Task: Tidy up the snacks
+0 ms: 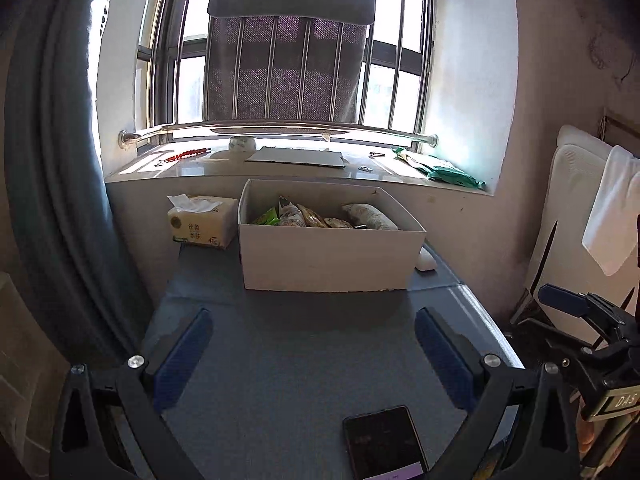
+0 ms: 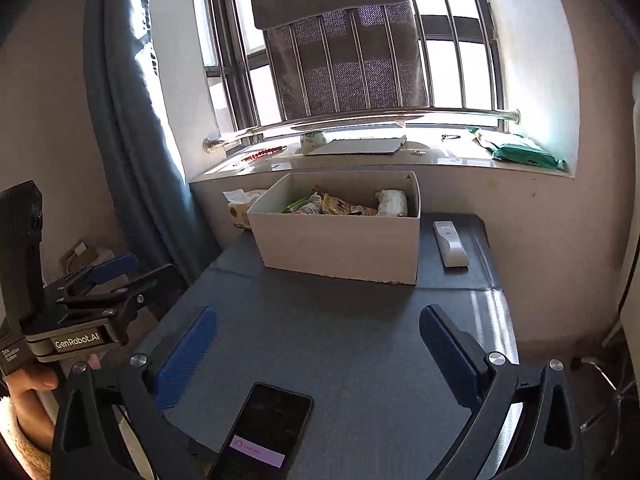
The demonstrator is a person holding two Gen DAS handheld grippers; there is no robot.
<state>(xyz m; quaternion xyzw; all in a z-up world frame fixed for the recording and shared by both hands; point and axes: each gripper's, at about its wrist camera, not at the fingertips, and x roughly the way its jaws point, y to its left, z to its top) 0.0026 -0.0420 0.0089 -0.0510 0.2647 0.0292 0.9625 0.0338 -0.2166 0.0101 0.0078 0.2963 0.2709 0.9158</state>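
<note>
A white cardboard box [image 1: 328, 256] [image 2: 340, 248] stands at the far end of the grey table [image 1: 288, 352] [image 2: 340, 340]. Several snack packets [image 1: 316, 216] [image 2: 340, 204] lie inside it, green, yellow and white. My left gripper [image 1: 314, 320] is open above the near part of the table, nothing between its blue pads. My right gripper [image 2: 318, 320] is open too, well short of the box. In the right wrist view the left gripper's body [image 2: 80, 320] shows at the left, held by a hand [image 2: 32, 384].
A black phone [image 1: 384, 444] [image 2: 264, 432] lies at the table's near edge. A tissue pack [image 1: 202, 220] [image 2: 242, 206] sits left of the box, a white remote [image 2: 450, 242] right of it. Behind is a windowsill [image 1: 296, 168] with a green packet [image 2: 520, 152]; a curtain [image 1: 60, 160] hangs left.
</note>
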